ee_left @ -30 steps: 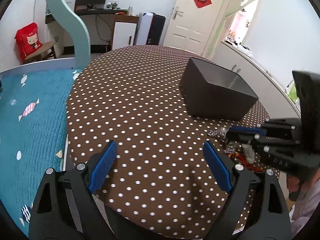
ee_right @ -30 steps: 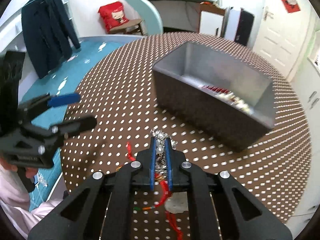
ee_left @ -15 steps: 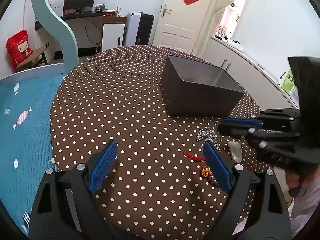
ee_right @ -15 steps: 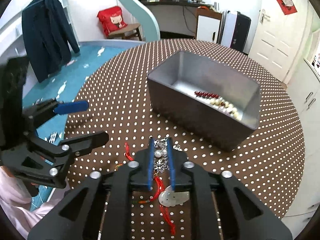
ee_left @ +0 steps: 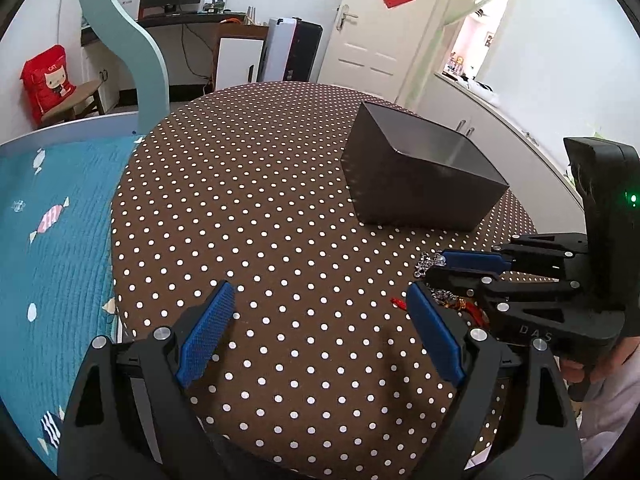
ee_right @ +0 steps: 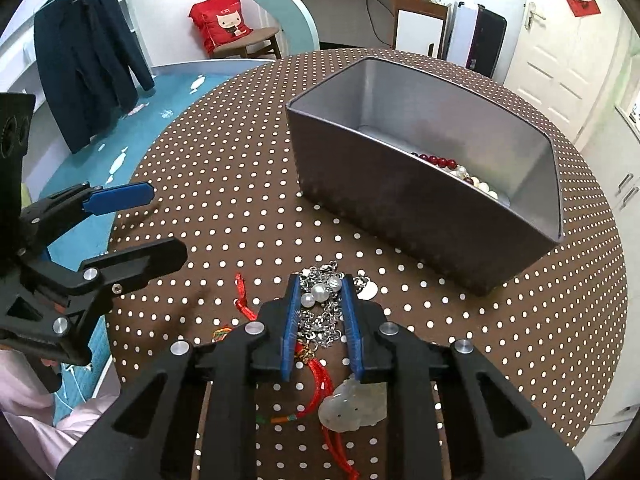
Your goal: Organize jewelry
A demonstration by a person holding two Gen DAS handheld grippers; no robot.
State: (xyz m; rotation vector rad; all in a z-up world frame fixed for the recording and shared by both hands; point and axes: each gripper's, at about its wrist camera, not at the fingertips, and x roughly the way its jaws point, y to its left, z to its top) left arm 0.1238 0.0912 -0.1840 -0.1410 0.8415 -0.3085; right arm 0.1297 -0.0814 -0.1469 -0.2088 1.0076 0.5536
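Note:
A silver chain with pearls (ee_right: 320,300) lies on the dotted tablecloth between the pads of my right gripper (ee_right: 320,282), whose jaws stand a little apart around it. A red cord with a pale jade pendant (ee_right: 352,404) lies just behind, under the gripper. The grey metal box (ee_right: 420,200) stands beyond, holding red and white beads (ee_right: 460,170). My left gripper (ee_left: 316,308) is open and empty over the table, left of the jewelry; it shows in the right wrist view (ee_right: 132,224). The box (ee_left: 416,196) and right gripper (ee_left: 436,264) show in the left wrist view.
The round table (ee_left: 248,184) has a brown cloth with white dots. A blue bed (ee_left: 52,240) lies to its left. A desk, a chair with a red bag (ee_right: 220,28) and a hanging dark jacket (ee_right: 88,76) stand beyond the table.
My right gripper's jaws have opened from nearly shut to a small gap around the chain. The left gripper has swung, its view shifting sideways, and stays open.

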